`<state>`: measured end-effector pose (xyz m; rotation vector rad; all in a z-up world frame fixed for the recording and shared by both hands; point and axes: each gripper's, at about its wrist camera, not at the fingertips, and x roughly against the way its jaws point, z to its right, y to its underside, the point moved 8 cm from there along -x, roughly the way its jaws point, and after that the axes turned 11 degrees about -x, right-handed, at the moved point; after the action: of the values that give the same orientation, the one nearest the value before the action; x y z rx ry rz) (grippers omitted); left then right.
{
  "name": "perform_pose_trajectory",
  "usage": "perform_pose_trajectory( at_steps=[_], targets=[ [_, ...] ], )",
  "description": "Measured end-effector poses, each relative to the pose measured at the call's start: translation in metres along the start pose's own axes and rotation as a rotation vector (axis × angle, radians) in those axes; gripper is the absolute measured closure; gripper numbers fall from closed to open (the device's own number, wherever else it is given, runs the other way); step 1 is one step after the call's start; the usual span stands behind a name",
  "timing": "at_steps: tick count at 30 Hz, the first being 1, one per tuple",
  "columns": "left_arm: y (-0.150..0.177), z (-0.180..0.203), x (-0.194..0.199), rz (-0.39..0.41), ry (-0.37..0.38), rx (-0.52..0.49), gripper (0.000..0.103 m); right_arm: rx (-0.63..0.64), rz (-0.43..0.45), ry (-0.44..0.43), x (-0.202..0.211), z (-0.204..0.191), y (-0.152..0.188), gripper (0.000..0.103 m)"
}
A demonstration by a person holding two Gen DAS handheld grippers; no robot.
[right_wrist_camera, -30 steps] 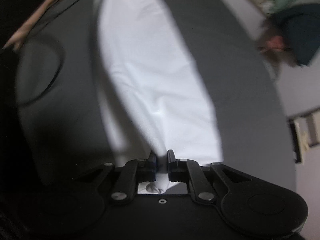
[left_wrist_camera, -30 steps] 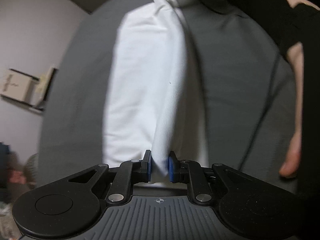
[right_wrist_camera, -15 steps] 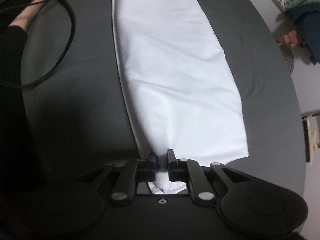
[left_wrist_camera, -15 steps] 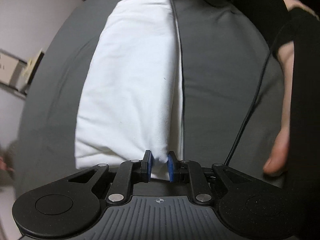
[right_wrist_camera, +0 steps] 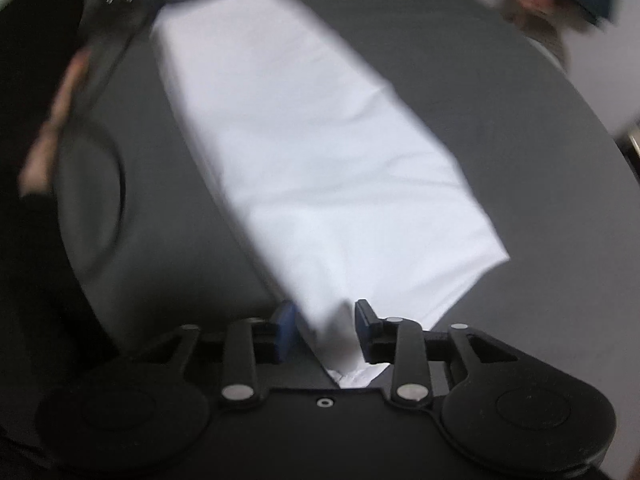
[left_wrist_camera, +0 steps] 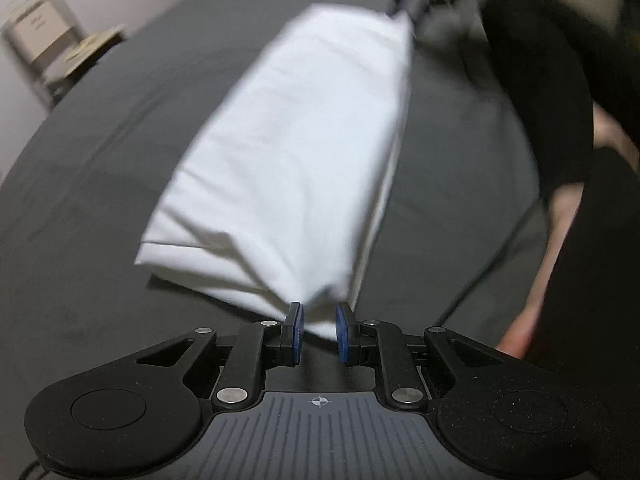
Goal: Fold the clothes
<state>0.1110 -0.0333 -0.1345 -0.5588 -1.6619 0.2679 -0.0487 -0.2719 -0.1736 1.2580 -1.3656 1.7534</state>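
Pinching a bunched corner of the white garment (left_wrist_camera: 292,168) between the blue pads (left_wrist_camera: 295,330) of the left hand-held gripper (left_wrist_camera: 319,330), closed on the fabric with only the thickness of the cloth keeping the pads apart. Holds that corner just over the grey surface (left_wrist_camera: 100,200), close to the edge nearest the left wrist camera. Runs away from there as one long folded band across the middle of the surface, resting flat for most of its length, with a doubled hem showing at the near left corner of the fold. Narrows toward the far edge of the surface, too blurred there to make out how it ends.

Shows, from the right wrist camera, the opposite end lying between the fingers of the right hand-held gripper (right_wrist_camera: 322,330). Stands with jaws parted, wider than the strip of cloth between them and not pressed onto it. Spills past the fingertips toward the camera as a small crumpled tail, close against the right finger.

Loops over the surface as a black cable (right_wrist_camera: 116,184), left of the garment in the right wrist view and apart from it. Reaches in at the right edge of the left wrist view as a black sleeve (left_wrist_camera: 560,120) with a bare hand (left_wrist_camera: 520,328) below it, off the garment.
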Motion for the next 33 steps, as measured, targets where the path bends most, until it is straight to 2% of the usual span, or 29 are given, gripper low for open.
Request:
perform_pose_trajectory(
  at_steps=[1,2,3,5,8,9,11,14,15,16,17,19,22,24,25,26,27,28,29,31,32,33],
  targets=[
    [-0.003,-0.009,0.008,0.055,-0.007,0.071,0.083,-0.05,0.046,0.007,0.009,0.007,-0.005,0.05],
    [-0.007,-0.021,0.014,0.113,-0.025,0.152,0.083,-0.127,0.109,0.032,0.015,0.02,-0.014,0.045],
    [-0.011,-0.033,0.02,0.167,-0.045,0.233,0.083,-0.203,0.172,0.057,0.021,0.034,-0.023,0.042],
    [-0.016,-0.058,0.02,0.239,-0.101,0.395,0.083,-0.436,0.25,0.064,0.021,0.063,-0.033,0.043],
    [-0.011,-0.097,-0.001,0.236,-0.177,0.635,0.083,-0.769,0.309,0.071,0.003,0.099,-0.033,0.047],
    [-0.007,-0.106,-0.009,0.222,-0.193,0.71,0.083,-0.856,0.313,0.11,-0.008,0.109,-0.03,0.047],
    [0.006,-0.123,-0.028,0.209,-0.203,0.879,0.083,-0.967,0.333,0.147,-0.023,0.121,-0.025,0.053],
    [0.02,-0.129,-0.049,0.211,-0.201,1.023,0.083,-1.102,0.363,0.088,-0.049,0.125,-0.018,0.069],
    [0.023,-0.128,-0.055,0.188,-0.209,1.026,0.083,-1.112,0.363,0.067,-0.058,0.122,-0.017,0.083],
    [0.026,-0.129,-0.062,0.132,-0.23,1.003,0.083,-1.123,0.364,0.046,-0.067,0.119,-0.016,0.094],
    [0.029,-0.129,-0.068,0.078,-0.253,0.973,0.083,-1.133,0.365,0.025,-0.077,0.115,-0.015,0.094],
    [0.034,-0.128,-0.077,-0.011,-0.302,0.886,0.083,-1.091,0.363,0.092,-0.083,0.114,-0.017,0.095],
    [0.035,-0.132,-0.077,-0.004,-0.34,0.867,0.083,-1.008,0.342,0.201,-0.082,0.115,-0.024,0.098],
    [0.032,-0.136,-0.07,-0.025,-0.41,0.882,0.083,-0.994,0.347,0.241,-0.074,0.114,-0.026,0.095],
    [0.027,-0.136,-0.062,0.024,-0.408,0.899,0.083,-0.971,0.353,0.284,-0.065,0.11,-0.028,0.089],
    [0.021,-0.135,-0.054,0.073,-0.406,0.915,0.083,-0.946,0.359,0.326,-0.057,0.106,-0.03,0.087],
    [0.015,-0.134,-0.047,0.137,-0.391,0.935,0.083,-0.926,0.38,0.327,-0.048,0.099,-0.035,0.084],
    [0.005,-0.132,-0.04,0.244,-0.336,0.964,0.083,-0.923,0.403,0.299,-0.038,0.091,-0.03,0.08],
    [-0.004,-0.13,-0.035,0.337,-0.276,0.988,0.083,-0.933,0.419,0.251,-0.033,0.085,-0.032,0.079],
    [-0.019,-0.125,-0.04,0.432,-0.136,1.015,0.083,-0.959,0.475,0.096,-0.029,0.074,-0.038,0.074],
    [-0.024,-0.123,-0.05,0.413,-0.088,1.018,0.083,-0.973,0.484,0.025,-0.032,0.069,-0.041,0.074],
    [-0.026,-0.12,-0.063,0.355,-0.07,1.005,0.083,-0.984,0.469,-0.038,-0.039,0.064,-0.043,0.074]
  ],
)
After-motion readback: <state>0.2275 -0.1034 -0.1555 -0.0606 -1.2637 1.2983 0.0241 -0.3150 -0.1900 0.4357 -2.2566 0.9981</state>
